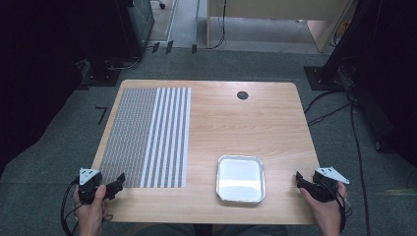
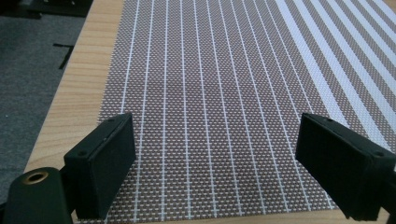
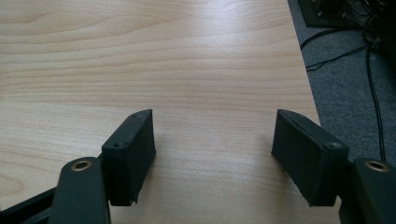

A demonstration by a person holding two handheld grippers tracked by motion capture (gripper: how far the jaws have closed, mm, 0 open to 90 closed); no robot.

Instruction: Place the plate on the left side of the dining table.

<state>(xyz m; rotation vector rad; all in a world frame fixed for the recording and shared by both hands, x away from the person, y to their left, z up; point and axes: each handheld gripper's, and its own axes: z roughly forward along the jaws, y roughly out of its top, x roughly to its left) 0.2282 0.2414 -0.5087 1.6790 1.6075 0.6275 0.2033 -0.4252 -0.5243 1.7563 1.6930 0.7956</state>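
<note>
We hold the left gripper [image 1: 119, 181] at the near left corner of the wooden table [image 1: 236, 123], its jaws spread wide and grasping nothing. Directly ahead of its fingers [image 2: 105, 163] and running between them lies the woven placemat [image 2: 224, 93], brown mesh with thin white lines that widen into broad white stripes toward the side of the right finger. The mat's near edge sits just beneath the fingertips.

We hold the right gripper [image 1: 298, 178] at the near right edge of the table, jaws likewise released and empty. Between and ahead of its fingers [image 3: 133, 149] we see bare wood; beyond the right finger the table ends and grey carpet with cables [image 3: 345, 51] begins.

An empty foil tray [image 1: 241, 199] rests on the table between the two grippers, nearer the right one's fingers yet apart from them. A small dark round grommet [image 1: 242, 95] sits far ahead, near the table's far edge.
</note>
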